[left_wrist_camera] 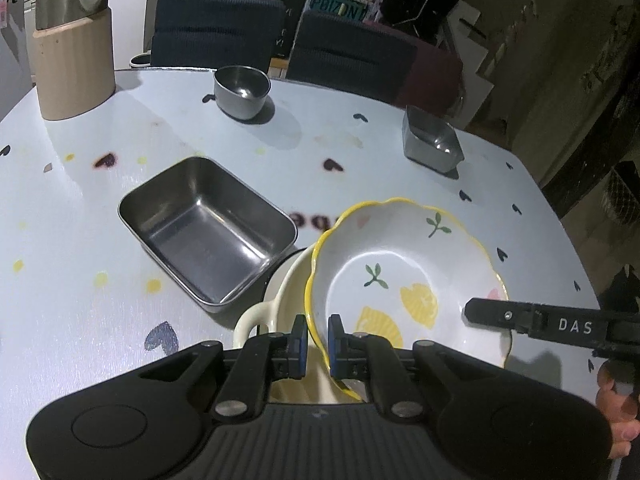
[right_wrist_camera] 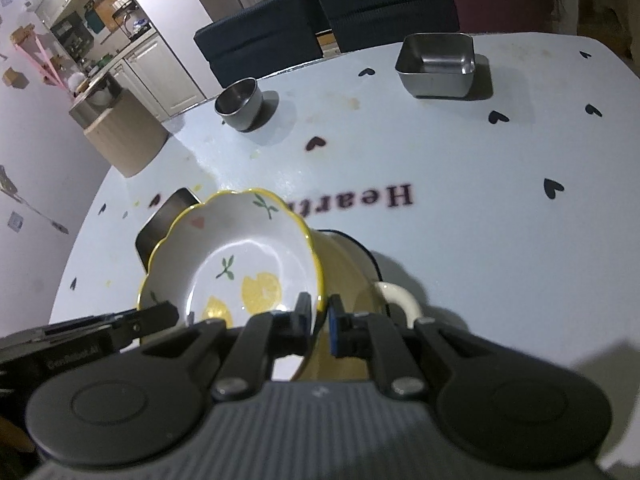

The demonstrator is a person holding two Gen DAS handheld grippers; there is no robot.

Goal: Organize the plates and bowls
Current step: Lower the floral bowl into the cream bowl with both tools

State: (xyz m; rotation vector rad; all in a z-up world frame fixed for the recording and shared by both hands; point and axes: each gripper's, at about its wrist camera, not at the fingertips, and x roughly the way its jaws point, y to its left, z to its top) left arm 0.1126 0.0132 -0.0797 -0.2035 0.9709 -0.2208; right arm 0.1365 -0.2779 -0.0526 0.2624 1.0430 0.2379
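A white scalloped bowl with a yellow rim and lemon print [left_wrist_camera: 404, 276] is held tilted above a cream handled dish [left_wrist_camera: 280, 300]. My left gripper [left_wrist_camera: 316, 344] is shut on the bowl's near rim. My right gripper [right_wrist_camera: 320, 320] is shut on the opposite rim of the same bowl [right_wrist_camera: 236, 264], and it shows as a black finger in the left wrist view [left_wrist_camera: 520, 316]. The cream dish [right_wrist_camera: 352, 280] lies under the bowl, with its handle [right_wrist_camera: 400, 300] at the right.
A large steel rectangular tray [left_wrist_camera: 208, 228] sits just left of the dish. A round steel bowl [left_wrist_camera: 240, 90] and a small square steel container [left_wrist_camera: 432, 140] stand farther back. A beige canister with a steel lid [left_wrist_camera: 72, 48] is at the far left. Chairs [left_wrist_camera: 216, 32] line the far edge.
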